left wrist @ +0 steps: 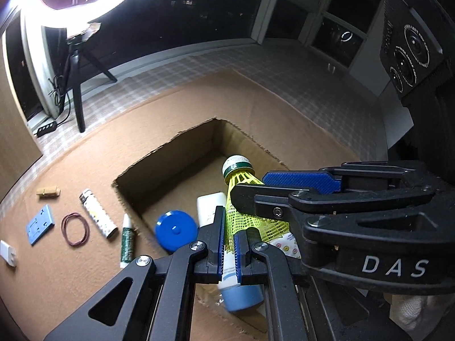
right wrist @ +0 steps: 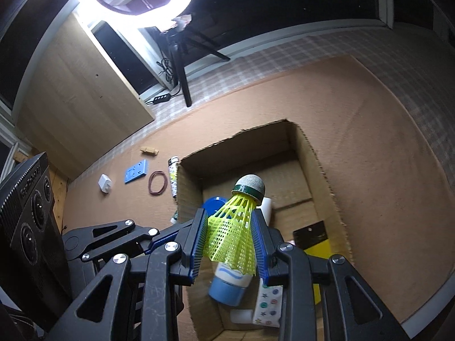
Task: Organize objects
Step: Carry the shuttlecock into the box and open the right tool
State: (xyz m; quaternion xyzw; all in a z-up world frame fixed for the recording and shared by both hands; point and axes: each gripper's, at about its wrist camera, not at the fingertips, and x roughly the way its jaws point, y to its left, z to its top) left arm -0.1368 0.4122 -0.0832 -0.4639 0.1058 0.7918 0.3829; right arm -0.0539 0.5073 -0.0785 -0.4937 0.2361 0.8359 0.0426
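The right gripper (right wrist: 229, 237) clamps the yellow plastic mesh shuttlecock (right wrist: 234, 233) by its skirt, cork tip up, above the open brown cardboard box (right wrist: 321, 167). The left gripper (left wrist: 229, 244) is closed, apparently empty. This looks like the drop-off step: next, lower and release. Lighter (left wrist: 98, 213), rubber band (left wrist: 75, 228) and blue plate (left wrist: 39, 223) wait at nine o'clock.

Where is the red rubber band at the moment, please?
The rubber band lies on the brown mat left of the cardboard box, between the blue plate and the lighter.
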